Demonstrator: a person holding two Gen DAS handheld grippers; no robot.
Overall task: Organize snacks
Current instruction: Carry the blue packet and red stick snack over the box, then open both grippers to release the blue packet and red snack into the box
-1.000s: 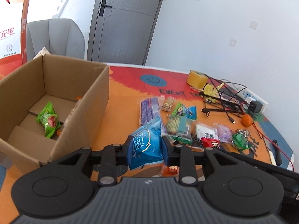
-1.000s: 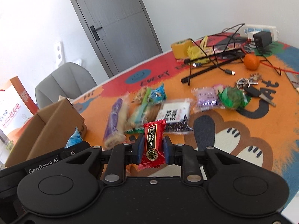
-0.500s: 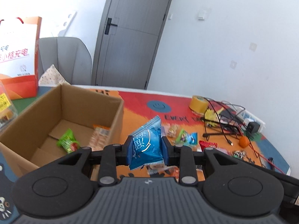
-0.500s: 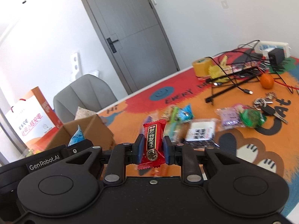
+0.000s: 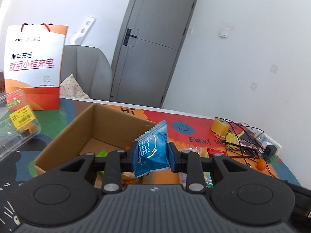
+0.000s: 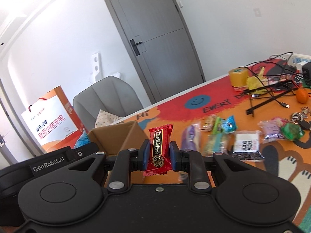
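Note:
My left gripper (image 5: 152, 156) is shut on a blue snack packet (image 5: 152, 151) and holds it in the air by the near right wall of an open cardboard box (image 5: 64, 134). A green packet (image 5: 102, 153) lies inside the box. My right gripper (image 6: 159, 156) is shut on a red candy packet (image 6: 159, 147), held in the air to the right of the same box (image 6: 118, 137). Several loose snack packets (image 6: 219, 134) lie on the orange mat to the right. The left gripper's body (image 6: 48, 163) shows at the left of the right wrist view.
An orange and white paper bag (image 5: 35, 66) and a clear plastic container (image 5: 15, 124) stand left of the box. A tape roll (image 6: 238, 76), tangled cables (image 6: 272, 85), an orange (image 6: 302, 95) and keys (image 6: 300, 115) lie at the far right. A grey chair (image 6: 105, 99) is behind the table.
Both grippers have risen and swung left toward the box, each keeping its packet. The box now sits nearer the middle of the left wrist view.

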